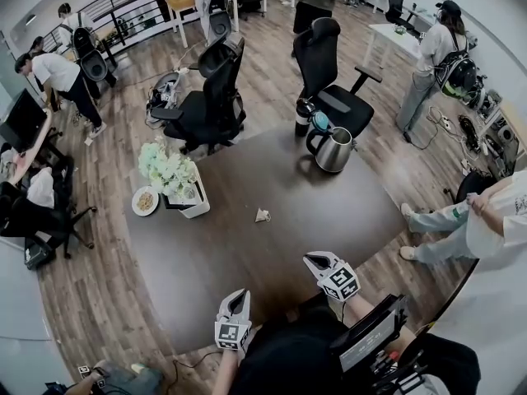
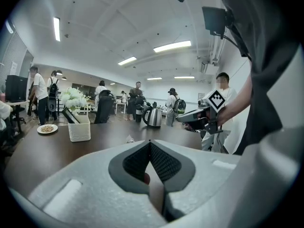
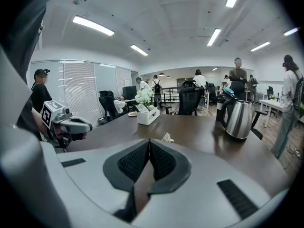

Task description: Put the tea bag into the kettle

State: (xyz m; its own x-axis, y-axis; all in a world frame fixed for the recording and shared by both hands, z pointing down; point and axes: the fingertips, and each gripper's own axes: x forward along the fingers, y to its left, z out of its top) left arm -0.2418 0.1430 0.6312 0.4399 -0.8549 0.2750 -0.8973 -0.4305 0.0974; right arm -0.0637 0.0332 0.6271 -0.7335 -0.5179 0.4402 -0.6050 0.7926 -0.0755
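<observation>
A small pale tea bag [image 1: 262, 215] lies on the dark table [image 1: 247, 245], near its middle; it also shows as a tea bag [image 2: 129, 139] in the left gripper view and a tea bag [image 3: 166, 137] in the right gripper view. The steel kettle [image 1: 332, 147] stands at the table's far right, lid raised, seen again as the kettle [image 3: 237, 118] and the kettle [image 2: 153, 116]. My left gripper [image 1: 236, 304] and right gripper [image 1: 315, 262] hover over the near table edge, well short of the tea bag. Both are shut with nothing between the tips.
A white box of flowers [image 1: 174, 178] and a plate of snacks [image 1: 145, 200] sit at the table's left. A dark bottle [image 1: 302, 118] stands behind the kettle. Office chairs [image 1: 210, 105] ring the far side; people stand around the room.
</observation>
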